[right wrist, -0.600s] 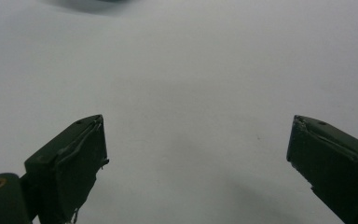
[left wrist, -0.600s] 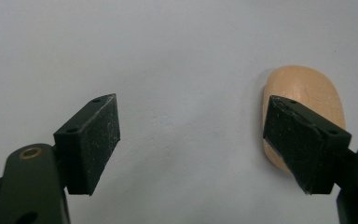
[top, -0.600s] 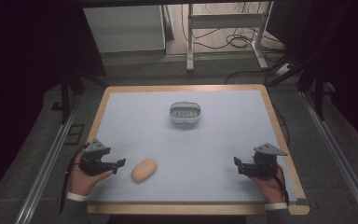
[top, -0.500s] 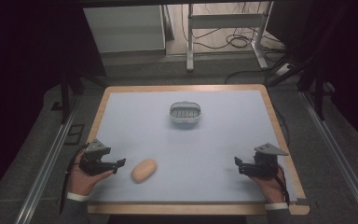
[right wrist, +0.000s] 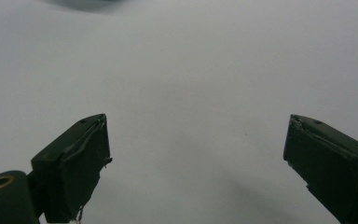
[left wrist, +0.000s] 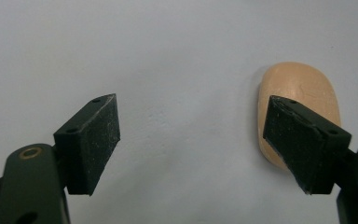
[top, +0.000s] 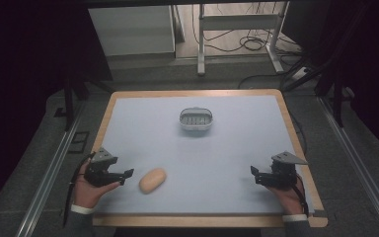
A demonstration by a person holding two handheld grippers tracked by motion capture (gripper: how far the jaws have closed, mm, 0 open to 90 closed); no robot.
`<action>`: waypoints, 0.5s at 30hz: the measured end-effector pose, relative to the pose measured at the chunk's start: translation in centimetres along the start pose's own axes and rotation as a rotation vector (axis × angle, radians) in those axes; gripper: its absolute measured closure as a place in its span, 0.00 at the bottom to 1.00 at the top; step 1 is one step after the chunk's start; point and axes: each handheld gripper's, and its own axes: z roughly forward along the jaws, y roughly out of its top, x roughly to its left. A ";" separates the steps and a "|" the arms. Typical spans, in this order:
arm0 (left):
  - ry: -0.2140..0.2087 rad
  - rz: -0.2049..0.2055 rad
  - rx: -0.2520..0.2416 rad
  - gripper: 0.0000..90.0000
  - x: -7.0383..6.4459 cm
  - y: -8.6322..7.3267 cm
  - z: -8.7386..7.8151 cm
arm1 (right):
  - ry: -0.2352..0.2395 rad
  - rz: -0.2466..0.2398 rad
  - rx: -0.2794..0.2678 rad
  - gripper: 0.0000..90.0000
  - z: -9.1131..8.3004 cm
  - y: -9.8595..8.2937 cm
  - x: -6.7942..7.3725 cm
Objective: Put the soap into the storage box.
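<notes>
On the pale bench [top: 227,163], we hold both tongs released: the left tongs [top: 126,174] rest just beside the tan, bread-roll-like lump [top: 152,180], its long axis slanting away toward the far right, while the right tongs [top: 255,174] wait well apart.

The left gripper [top: 127,174] sits low at the near left, held in the person's left hand [top: 90,190] with the forearm coming in from the bottom edge and the jaws pointing toward the middle; in the left gripper view [left wrist: 193,140] those jaws stand wide apart with nothing between them. The right gripper [top: 254,173] mirrors it at the near right (its grey three-cornered plate on top), gripped by the right hand [top: 288,195], jaws pointing inward toward the left. In the right gripper view [right wrist: 198,158] its two black jaws are likewise spread wide and hold nothing.
</notes>
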 end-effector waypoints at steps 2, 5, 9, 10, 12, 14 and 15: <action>-0.001 0.000 0.006 0.21 0.0 0.0 0.0 | -0.002 -0.002 -0.003 0.08 0.0 0.0 -0.1; -0.003 0.009 0.014 0.21 0.1 0.2 -0.1 | -0.002 0.006 -0.007 0.08 -0.1 0.0 -0.3; 0.000 0.016 0.027 0.21 -0.1 0.3 -0.1 | -0.003 0.010 -0.014 0.08 -0.2 0.1 -0.4; -0.002 0.018 0.033 0.21 -0.2 0.3 -0.1 | -0.003 0.012 -0.016 0.08 -0.2 0.0 -0.5; -0.012 0.024 0.047 0.21 -0.4 0.4 -0.1 | -0.005 0.011 -0.016 0.08 -0.3 0.1 -0.5; -0.020 0.034 0.054 0.21 -0.6 0.7 -0.3 | -0.006 0.012 -0.017 0.08 -0.3 0.1 -0.5; -0.021 0.038 0.057 0.21 -0.7 0.8 -0.3 | -0.008 0.013 -0.019 0.08 -0.4 0.1 -0.5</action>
